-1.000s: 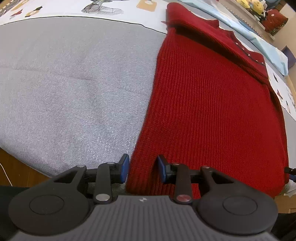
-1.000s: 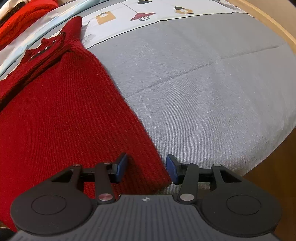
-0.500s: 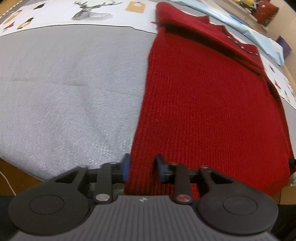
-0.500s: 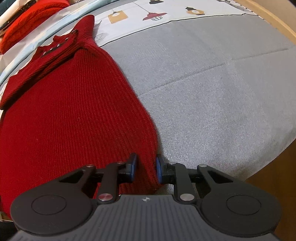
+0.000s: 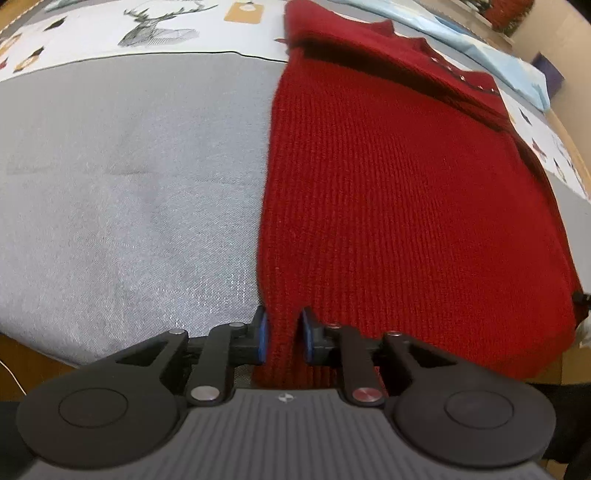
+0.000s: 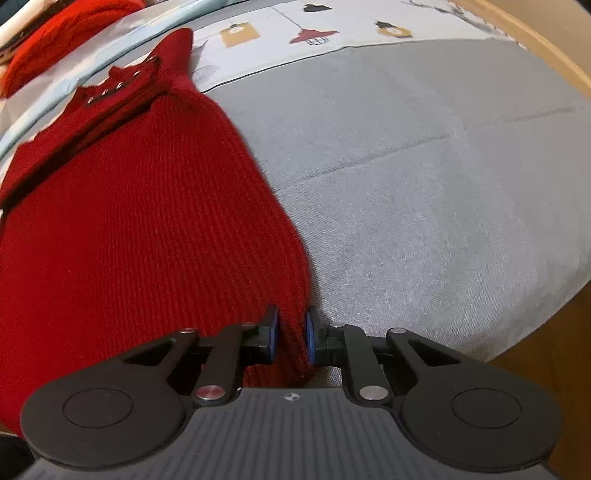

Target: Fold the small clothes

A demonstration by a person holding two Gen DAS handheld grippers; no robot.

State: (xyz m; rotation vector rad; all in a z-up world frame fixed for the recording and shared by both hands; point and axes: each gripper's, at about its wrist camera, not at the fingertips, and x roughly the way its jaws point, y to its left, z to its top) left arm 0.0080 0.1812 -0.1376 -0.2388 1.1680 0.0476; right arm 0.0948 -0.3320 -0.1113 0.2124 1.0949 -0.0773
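Your left gripper (image 5: 282, 340) pinches the near left hem corner of the red knit sweater (image 5: 406, 206), though its jaws are easing apart; firm that hold before you lift. Your right gripper (image 6: 291, 339) is closing on the near right corner, knit bunched between its blue pads (image 6: 273, 334). The sweater lies flat on the grey cloth (image 5: 129, 184), sleeves folded in, its studded collar (image 6: 114, 86) at the far end by the printed sheet (image 6: 314, 26). Raise both corners together, level, and carry the hem toward the collar without stretching the knit.
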